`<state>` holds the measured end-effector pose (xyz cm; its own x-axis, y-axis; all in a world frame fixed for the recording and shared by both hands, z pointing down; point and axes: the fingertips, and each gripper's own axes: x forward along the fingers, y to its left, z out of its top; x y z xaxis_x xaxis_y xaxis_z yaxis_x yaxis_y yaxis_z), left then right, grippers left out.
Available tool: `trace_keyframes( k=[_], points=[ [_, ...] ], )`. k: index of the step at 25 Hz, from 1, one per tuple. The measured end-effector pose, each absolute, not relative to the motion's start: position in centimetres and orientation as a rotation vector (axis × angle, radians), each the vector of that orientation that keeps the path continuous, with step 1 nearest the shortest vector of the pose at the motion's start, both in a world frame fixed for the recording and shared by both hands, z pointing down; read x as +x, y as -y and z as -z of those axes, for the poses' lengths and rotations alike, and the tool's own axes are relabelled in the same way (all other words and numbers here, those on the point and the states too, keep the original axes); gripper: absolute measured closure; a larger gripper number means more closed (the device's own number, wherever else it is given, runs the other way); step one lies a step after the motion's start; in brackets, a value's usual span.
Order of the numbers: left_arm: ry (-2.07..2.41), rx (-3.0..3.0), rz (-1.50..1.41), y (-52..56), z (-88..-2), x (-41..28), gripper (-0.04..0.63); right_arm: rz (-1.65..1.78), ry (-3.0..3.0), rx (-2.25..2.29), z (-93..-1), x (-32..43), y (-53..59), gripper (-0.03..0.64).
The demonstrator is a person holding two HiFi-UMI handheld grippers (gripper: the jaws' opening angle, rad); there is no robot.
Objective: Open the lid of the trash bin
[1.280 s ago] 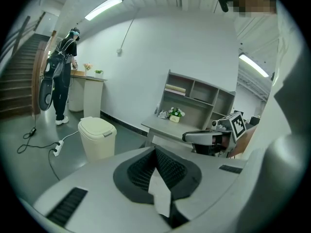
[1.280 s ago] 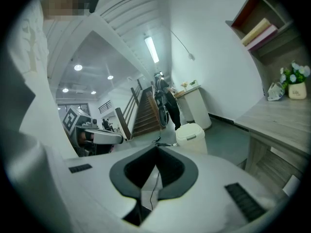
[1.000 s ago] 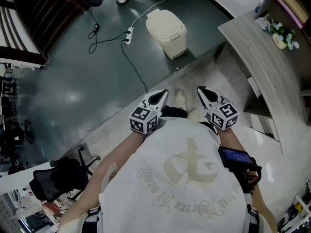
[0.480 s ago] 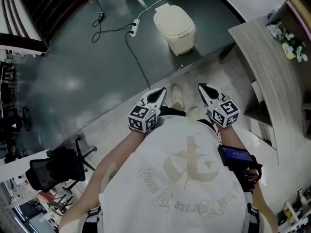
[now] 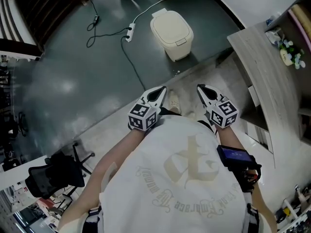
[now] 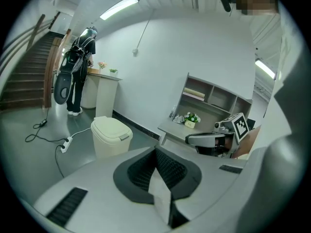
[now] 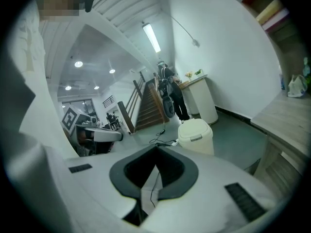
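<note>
1. Trash bin (image 5: 171, 33) stood on the dark floor well ahead of me, its lid (image 5: 169, 24) down flat and untouched. The opening had not started.
2. Left claw (image 5: 162, 91) was pinched together at the tips with nothing in it, held close to the body and well apart from the bin.
3. Right claw (image 5: 200, 89) was the same: tips together, empty, pointed toward the bin.
4. First risk, as I judged it: the cable (image 5: 134, 64) from the power strip (image 5: 129, 33) ran across the floor just left of my path, and a foot could have caught it.
5. Second: the lid looked smooth and rounded, so a closed tip could have skated off rather than catching the front tab (image 5: 181, 41).
6. Third: the bin looked light, and a hard push might have shoved or tipped it instead of lifting the lid.
</note>
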<state>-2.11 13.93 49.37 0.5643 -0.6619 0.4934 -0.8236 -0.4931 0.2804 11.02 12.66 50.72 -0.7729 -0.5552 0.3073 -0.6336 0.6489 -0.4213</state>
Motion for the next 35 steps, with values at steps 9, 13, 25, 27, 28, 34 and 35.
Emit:
trace_keyframes(
  k=[9,13,25,27,28,34,35],
  points=[
    [1.134,2.325,-0.418,-8.1,-50.1,-2.3,0.581,-0.777,2.662,1.039,-51.0,10.9,-8.0,0.612],
    [1.105,2.335,-0.402,-5.7,-50.2,-2.6,0.581,-0.762,2.641,1.059,-50.7,10.4,-5.7,0.612],
    [1.087,2.333,-0.353,0.4,-50.7,-7.2,0.581,-0.713,2.588,1.082,-50.5,6.2,0.1,0.612],
    [1.096,2.333,-0.348,1.2,-50.8,-8.2,0.581,-0.702,2.582,1.083,-50.3,5.5,1.0,0.612],
    [1.099,2.333,-0.346,1.5,-50.7,-8.6,0.581,-0.697,2.579,1.084,-50.2,5.2,1.4,0.612],
    [1.108,2.323,-0.317,2.9,-50.6,-11.3,0.581,-0.676,2.559,1.072,-49.8,2.7,3.4,0.612],
    [1.112,2.317,-0.314,3.0,-50.6,-11.7,0.581,-0.672,2.558,1.063,-49.9,2.2,3.5,0.612]
  ],
)
